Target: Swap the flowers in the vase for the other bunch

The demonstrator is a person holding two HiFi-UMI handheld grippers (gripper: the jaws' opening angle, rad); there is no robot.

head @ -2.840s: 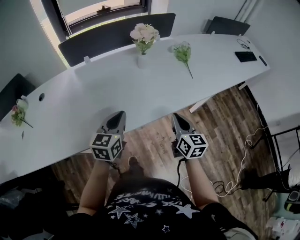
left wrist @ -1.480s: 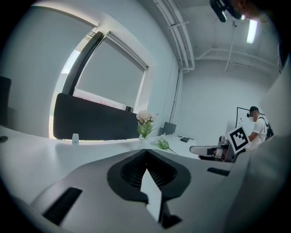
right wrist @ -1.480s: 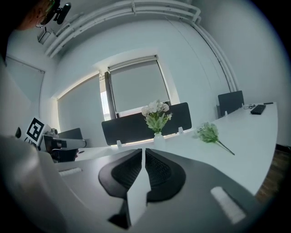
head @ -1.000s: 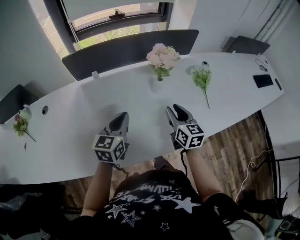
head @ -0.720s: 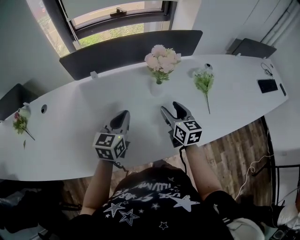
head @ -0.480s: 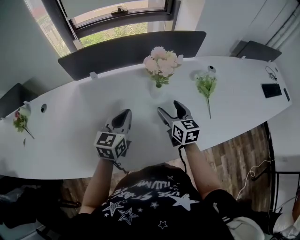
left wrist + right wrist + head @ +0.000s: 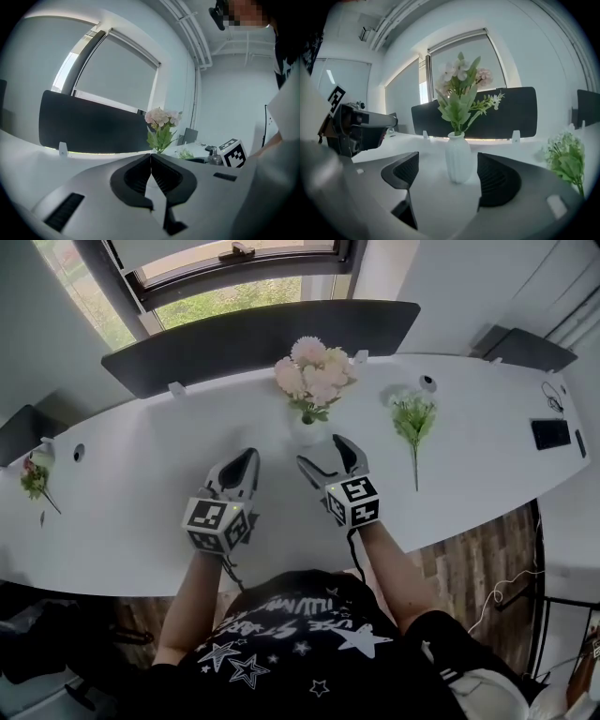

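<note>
The white vase (image 7: 458, 158) holding the pink flowers (image 7: 314, 379) stands upright on the white surface (image 7: 131, 493). It is in line with the gap of the right tool (image 7: 326, 456) and just ahead of it; the jaws have just been opening and stand wide apart, touching nothing. The other bunch (image 7: 412, 418) lies flat on the surface to the right of the vase, apart from it. The left tool (image 7: 242, 463) is near the vase on its left, jaws fully together and empty.

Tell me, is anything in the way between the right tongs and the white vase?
No, nothing visible. Only bare table lies between the right tongs and the vase. Their jaws have just been opening, with nothing between them yet.
</note>
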